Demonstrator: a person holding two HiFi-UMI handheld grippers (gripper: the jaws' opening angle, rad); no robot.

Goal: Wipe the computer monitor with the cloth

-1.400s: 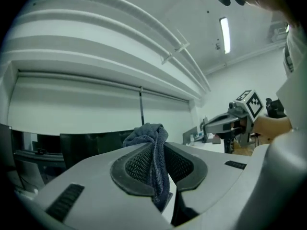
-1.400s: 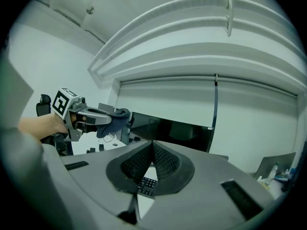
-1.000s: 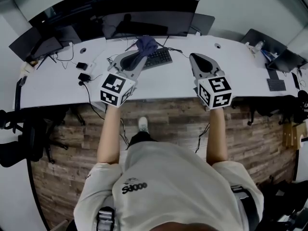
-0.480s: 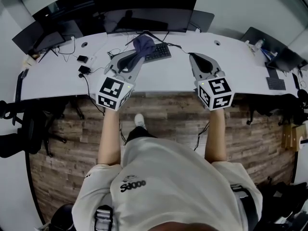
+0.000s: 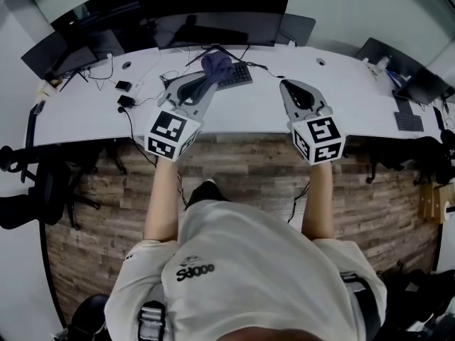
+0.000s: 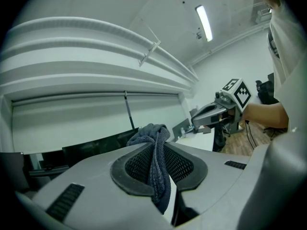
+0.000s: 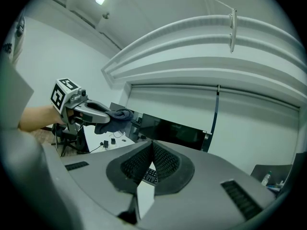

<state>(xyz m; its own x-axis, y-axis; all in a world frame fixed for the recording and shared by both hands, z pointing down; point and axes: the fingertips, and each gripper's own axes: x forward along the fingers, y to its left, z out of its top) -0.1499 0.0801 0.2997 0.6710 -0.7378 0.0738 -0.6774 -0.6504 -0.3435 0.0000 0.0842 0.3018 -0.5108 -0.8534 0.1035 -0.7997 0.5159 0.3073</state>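
Along back edge of desk [image 5: 234,116], centre: monitor [image 5: 213,28]. Just before it, flat on desk: keyboard [image 5: 240,75]. Over keyboard's left end: cloth [image 5: 215,64], pinched between jaws of left gripper [image 5: 207,77]. To the right, well apart, over desk's front part: right gripper [image 5: 286,85], jaws together, nothing between. Left of left gripper, on desk: small adapters [image 5: 126,101] with cables. Far left end of desk: second screen [image 5: 57,57]. Far right end: another screen [image 5: 424,89]. On floor [image 5: 242,169], left of person, before desk: chair [image 5: 28,190].
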